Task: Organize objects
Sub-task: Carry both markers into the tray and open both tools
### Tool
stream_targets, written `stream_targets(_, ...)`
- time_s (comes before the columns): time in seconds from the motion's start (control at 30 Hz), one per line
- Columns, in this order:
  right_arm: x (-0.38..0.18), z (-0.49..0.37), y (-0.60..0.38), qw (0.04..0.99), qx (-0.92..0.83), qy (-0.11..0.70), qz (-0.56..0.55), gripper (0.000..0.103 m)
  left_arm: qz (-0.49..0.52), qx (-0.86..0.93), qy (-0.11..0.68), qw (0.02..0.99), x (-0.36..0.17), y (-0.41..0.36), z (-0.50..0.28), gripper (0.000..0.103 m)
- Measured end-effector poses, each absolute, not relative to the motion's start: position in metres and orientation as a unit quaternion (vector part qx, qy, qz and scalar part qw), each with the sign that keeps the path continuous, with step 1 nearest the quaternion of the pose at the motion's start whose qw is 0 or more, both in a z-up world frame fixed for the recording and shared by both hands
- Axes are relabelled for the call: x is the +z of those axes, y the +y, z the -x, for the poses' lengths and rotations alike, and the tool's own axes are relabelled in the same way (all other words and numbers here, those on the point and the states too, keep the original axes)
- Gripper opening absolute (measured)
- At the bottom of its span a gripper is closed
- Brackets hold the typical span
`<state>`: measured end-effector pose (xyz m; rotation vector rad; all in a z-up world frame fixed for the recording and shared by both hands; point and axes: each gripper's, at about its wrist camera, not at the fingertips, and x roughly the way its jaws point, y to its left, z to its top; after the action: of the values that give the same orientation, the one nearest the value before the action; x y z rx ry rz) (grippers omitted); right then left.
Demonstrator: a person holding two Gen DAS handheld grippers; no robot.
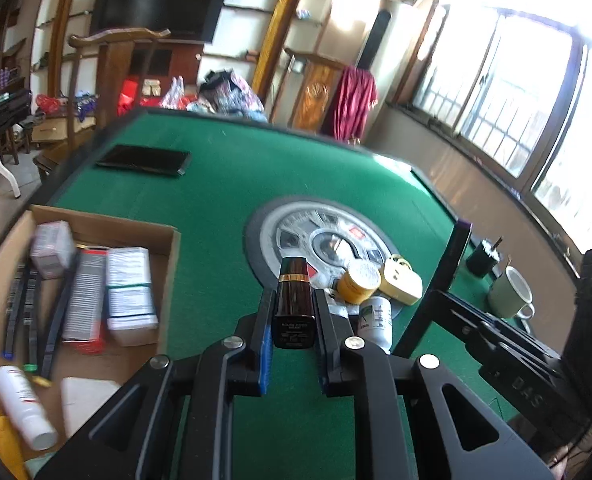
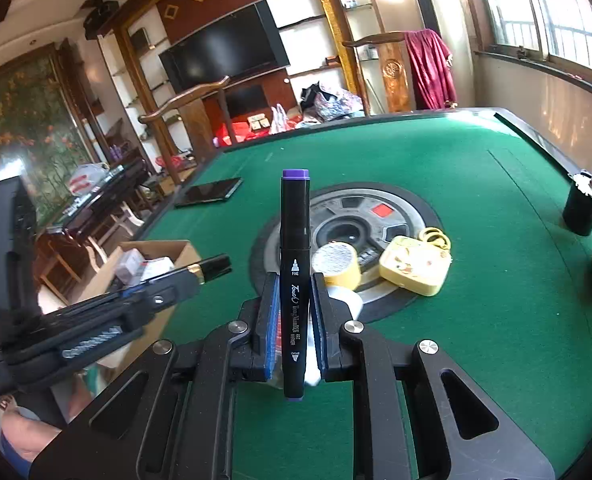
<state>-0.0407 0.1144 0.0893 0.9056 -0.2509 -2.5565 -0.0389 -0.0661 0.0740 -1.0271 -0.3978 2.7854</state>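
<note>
Left tool (image 1: 294,320) squeezing a small lipstick (image 1: 294,304) by its sides; right tool (image 2: 294,320) squeezing a marker (image 2: 295,280) mid-body. Both probably light, hard, slippery. Cardboard box (image 1: 96,232) left of the left tool.

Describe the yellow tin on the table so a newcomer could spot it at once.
Start at the round grey hub in the middle of the green table. On the hub's near right edge lies the yellow tin, flat and squarish with a looped handle on top. The yellow jar beside it is round with a white lid; the tin is not.
</note>
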Motion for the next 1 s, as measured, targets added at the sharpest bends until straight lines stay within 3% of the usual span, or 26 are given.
stream_targets(0.47,0.131,0.008,0.026,0.359,-0.862,-0.108,-0.34,0.015,0.291,0.939,-0.176,-0.043,0.084,-0.211,-0.031,0.016)
stream_targets(0.67,0.109,0.011,-0.05,0.413,-0.813,-0.095,-0.399,0.015,0.318,0.921,-0.204,-0.095,0.051,-0.262,-0.036,0.016)
stream_targets(1.0,0.06,0.044,-0.13,0.397,-0.786,-0.065,-0.469,0.015,0.342,0.904,-0.228,-0.113,0.025,-0.276,-0.025,0.016)
